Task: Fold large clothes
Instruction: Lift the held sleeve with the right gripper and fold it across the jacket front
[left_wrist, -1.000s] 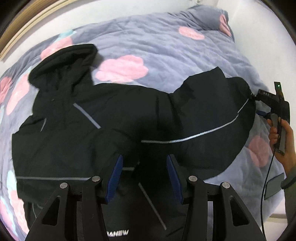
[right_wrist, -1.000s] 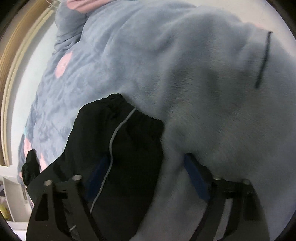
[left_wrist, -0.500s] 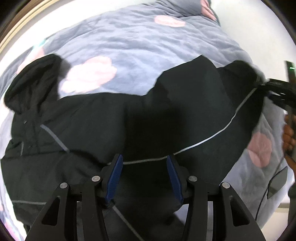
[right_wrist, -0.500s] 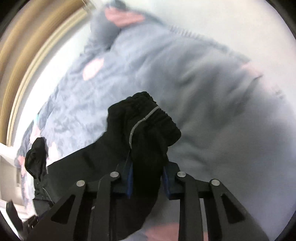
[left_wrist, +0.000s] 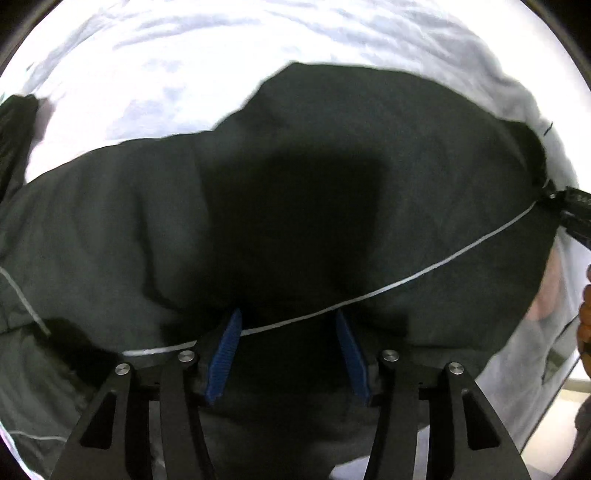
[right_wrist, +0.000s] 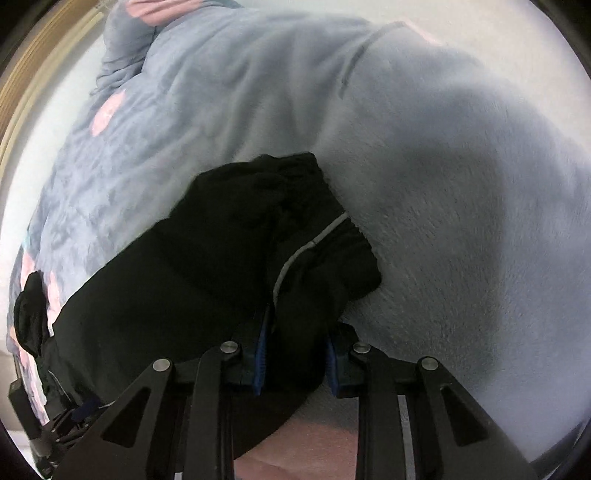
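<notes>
A black jacket (left_wrist: 295, 206) with thin pale piping lies spread on a quilt (left_wrist: 184, 66). My left gripper (left_wrist: 287, 315) points straight down, low over the sleeve near the shoulder. Its jaws are opening, with jacket cloth and the piping line between the blue pads, which do not pinch it. My right gripper (right_wrist: 295, 345) is shut on the sleeve's cuff (right_wrist: 325, 251), which bunches up out of the jaws. In the left wrist view the right gripper (left_wrist: 576, 212) shows at the right edge, at the sleeve's end. The hood (right_wrist: 29, 314) lies far left.
The grey-blue quilt (right_wrist: 443, 184) with pink flower patches covers the bed under the jacket. A wooden frame (right_wrist: 22, 92) runs along the far left. A person's hand (left_wrist: 585, 317) is at the right edge, with a cable (left_wrist: 546, 373) hanging near it.
My left gripper has dropped close to the jacket and shifted toward the sleeve. My right gripper, open around the cuff a second ago, has shut on it and pulled it up into a bunch.
</notes>
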